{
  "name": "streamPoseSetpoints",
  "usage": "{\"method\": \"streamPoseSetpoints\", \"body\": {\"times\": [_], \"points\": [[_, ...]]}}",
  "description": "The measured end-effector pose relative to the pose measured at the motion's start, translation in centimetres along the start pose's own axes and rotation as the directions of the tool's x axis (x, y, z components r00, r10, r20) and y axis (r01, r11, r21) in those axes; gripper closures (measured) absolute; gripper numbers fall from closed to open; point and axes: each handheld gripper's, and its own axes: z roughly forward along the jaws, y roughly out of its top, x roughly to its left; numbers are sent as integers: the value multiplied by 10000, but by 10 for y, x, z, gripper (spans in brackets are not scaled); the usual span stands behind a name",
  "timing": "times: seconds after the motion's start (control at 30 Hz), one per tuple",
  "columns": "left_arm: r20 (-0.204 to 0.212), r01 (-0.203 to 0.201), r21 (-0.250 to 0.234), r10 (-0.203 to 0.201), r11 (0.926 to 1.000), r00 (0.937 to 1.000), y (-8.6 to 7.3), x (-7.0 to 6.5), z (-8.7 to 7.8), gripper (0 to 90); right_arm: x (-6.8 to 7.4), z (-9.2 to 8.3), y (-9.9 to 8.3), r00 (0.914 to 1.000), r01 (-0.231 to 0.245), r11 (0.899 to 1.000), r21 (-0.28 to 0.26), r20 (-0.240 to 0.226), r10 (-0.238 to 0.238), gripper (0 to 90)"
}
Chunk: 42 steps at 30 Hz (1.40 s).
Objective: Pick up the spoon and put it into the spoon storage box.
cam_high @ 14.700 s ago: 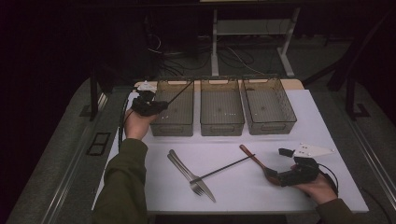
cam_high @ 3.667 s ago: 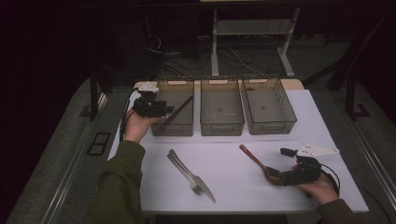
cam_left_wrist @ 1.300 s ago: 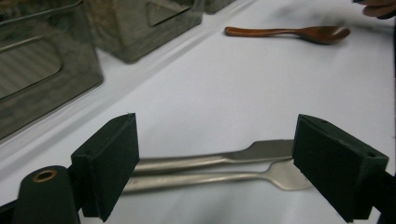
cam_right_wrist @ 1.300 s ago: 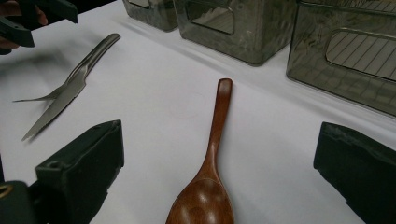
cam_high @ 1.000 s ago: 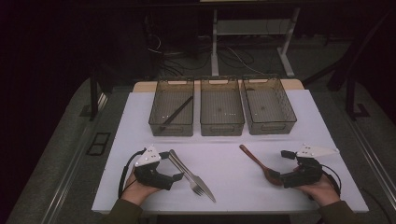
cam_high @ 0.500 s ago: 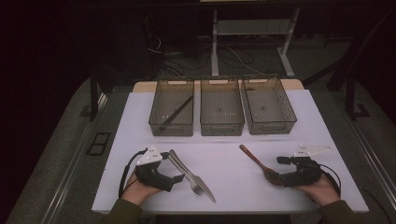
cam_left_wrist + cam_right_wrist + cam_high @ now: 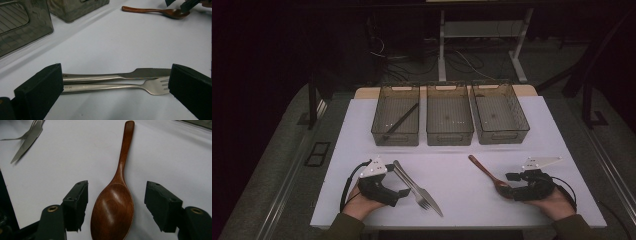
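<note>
A brown wooden spoon lies on the white table at the front right. Its bowl sits between the jaws of my right gripper. Those jaws have just been closing, and a gap remains on both sides of the bowl. A steel knife and fork lie side by side at the front left. My left gripper stands wide open, low over the table, with their handles running across between its jaws, untouched. The left hand rests on the table.
Three clear plastic trays stand in a row at the back: left, middle, right. A black stick lies slantwise in the left tray. The white table's front edge is just below both hands.
The left hand has left the black stick in the left tray and come back to the front by the knife and fork. The right jaws have narrowed around the spoon's bowl.
</note>
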Motion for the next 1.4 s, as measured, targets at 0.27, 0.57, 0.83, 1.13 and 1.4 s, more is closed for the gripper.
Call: {"method": "streamPoseSetpoints", "body": {"times": [0.27,0.57,0.83,1.13,1.4], "points": [[49,-39,62,39,10000,10000,0,0,1,0,1,2,-1,9997,249,9993,273,20,-249,423],[135,-5,100,4,9999,9999,0,0,1,0,2,6,-2,9990,456,9972,600,-19,-456,471],[150,-30,142,28,9999,9999,-1,-1,2,0,4,7,-2,9985,543,9962,683,56,-548,475],[178,-67,161,64,9998,9998,-1,-1,3,0,7,8,-2,9976,684,9943,824,61,-691,480],[222,-84,209,79,9997,9997,-1,-2,4,0,16,11,1,9918,1204,9863,1130,290,-1245,484]]}}
